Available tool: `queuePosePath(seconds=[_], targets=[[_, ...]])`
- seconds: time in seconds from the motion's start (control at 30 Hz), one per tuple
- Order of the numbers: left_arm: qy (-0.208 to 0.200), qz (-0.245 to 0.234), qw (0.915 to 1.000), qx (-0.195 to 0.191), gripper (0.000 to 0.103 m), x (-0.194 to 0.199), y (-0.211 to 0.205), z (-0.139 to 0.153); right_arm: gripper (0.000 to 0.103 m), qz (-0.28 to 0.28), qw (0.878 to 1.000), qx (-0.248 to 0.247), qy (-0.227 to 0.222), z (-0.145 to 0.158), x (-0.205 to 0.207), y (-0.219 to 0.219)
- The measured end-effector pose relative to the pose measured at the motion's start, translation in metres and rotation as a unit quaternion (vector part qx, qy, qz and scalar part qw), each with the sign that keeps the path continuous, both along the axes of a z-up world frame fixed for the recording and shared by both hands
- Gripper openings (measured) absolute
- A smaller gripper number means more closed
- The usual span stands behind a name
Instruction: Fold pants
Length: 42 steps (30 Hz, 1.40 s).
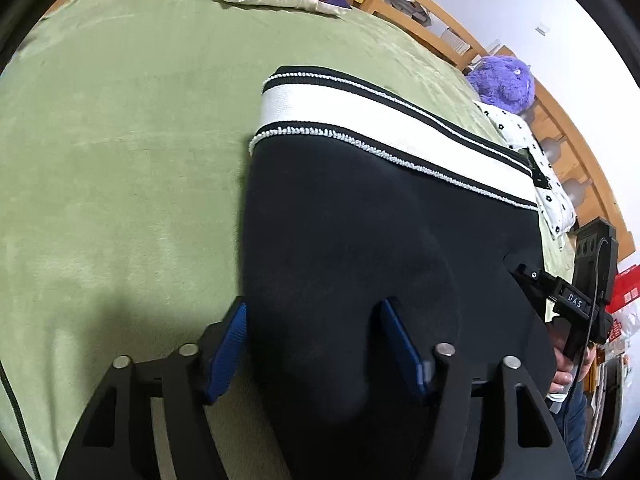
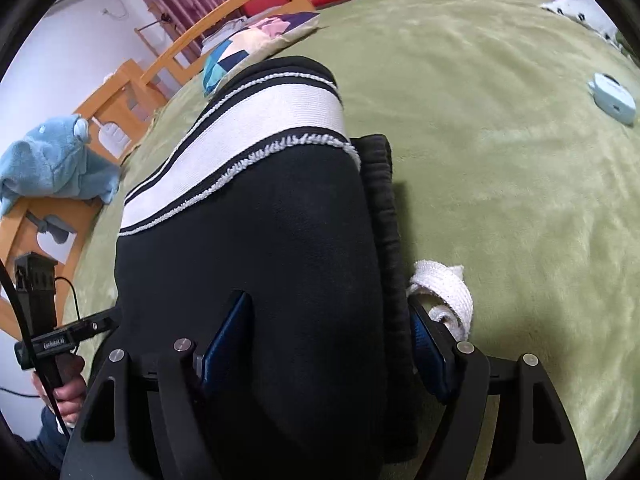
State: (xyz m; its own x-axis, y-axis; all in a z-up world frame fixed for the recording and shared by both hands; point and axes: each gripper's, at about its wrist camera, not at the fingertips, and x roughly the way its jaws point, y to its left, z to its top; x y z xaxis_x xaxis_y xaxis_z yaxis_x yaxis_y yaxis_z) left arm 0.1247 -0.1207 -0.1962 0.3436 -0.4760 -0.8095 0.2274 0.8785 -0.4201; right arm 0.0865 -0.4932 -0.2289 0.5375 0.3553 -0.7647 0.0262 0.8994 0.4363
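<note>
step: fold laid down, I'm letting go of the pants (image 1: 360, 240).
pants: folded on the green bed (image 1: 120, 160), striped waistband (image 1: 360, 112) at far end.
left tongs (image 1: 312, 344): spread, straddling left edge, not pinching.
right tongs (image 2: 328, 344): spread over right edge, drawstring (image 2: 444, 292) beside.
pose: both angled steeply down.
next: probably lift clear, then regrip for another fold.

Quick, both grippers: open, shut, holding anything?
Left gripper: open, black pants between its pads, not clamped.
Right gripper: open, astride the pants' edge.
</note>
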Motion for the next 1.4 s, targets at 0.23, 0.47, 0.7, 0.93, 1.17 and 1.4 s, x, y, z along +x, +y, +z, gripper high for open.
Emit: queuePosePath(seconds=[0.23,0.47,0.7,0.93,1.17,1.4], targets=[[-0.041,0.002,0.9992,0.0,0.015,-0.003,0.004,0.022,0.043,-0.033,0.999,0.04,-0.012,0.015,-0.008,-0.009],[-0.07,-0.012,0.9968,-0.035,0.011,0.002,0.027,0.059,0.03,-0.07,0.996,0.033,-0.04,0.055,-0.02,0.016],[-0.098,0.013,0.9947,-0.027,0.006,0.02,0.092,0.083,0.023,-0.047,0.994,0.057,-0.076,0.079,-0.003,0.079],[-0.16,0.052,0.9858,-0.006,0.002,0.028,0.181,0.116,0.023,-0.002,0.994,0.055,-0.091,0.094,0.037,0.156],[-0.093,0.018,0.9953,-0.022,0.003,0.025,0.165,0.081,0.025,-0.03,0.999,0.0,-0.038,0.078,0.023,0.125],[-0.04,-0.015,0.998,-0.047,0.038,0.011,0.135,0.039,0.031,-0.055,0.998,0.004,-0.024,0.044,-0.009,0.085]])
